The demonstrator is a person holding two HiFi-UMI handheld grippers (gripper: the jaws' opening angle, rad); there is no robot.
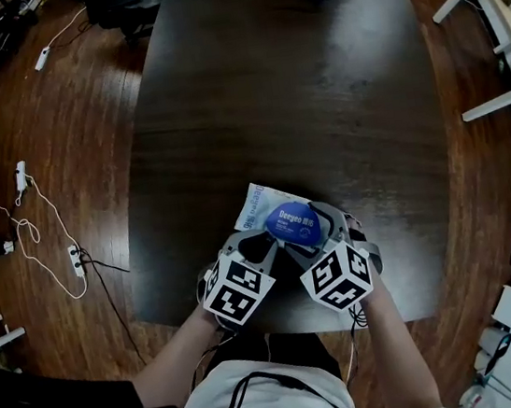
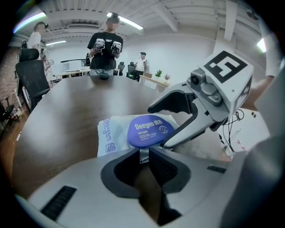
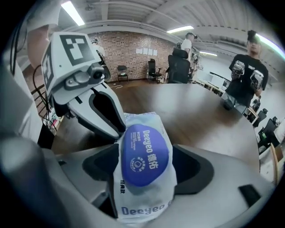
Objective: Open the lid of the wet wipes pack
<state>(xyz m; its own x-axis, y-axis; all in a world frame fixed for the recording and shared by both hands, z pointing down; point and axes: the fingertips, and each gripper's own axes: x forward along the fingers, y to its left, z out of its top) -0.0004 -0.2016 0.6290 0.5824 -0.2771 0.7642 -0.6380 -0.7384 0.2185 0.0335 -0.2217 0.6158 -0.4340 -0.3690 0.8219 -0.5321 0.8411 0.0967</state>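
The head camera looks steeply down on the table (image 1: pixel 316 95) from its near edge. Cameras on the left gripper (image 1: pixel 265 239) and right gripper (image 1: pixel 327 228) face the far side, low and close; all 3 views share the wet wipes pack (image 1: pixel 274 213).

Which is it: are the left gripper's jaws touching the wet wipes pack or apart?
Touching. The left gripper view shows the left gripper, jaws pinching the white edge of the wet wipes pack below its blue lid.

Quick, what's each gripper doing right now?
Left gripper: closed on the edge of the wet wipes pack.
Right gripper: open, with the pack between its jaws.
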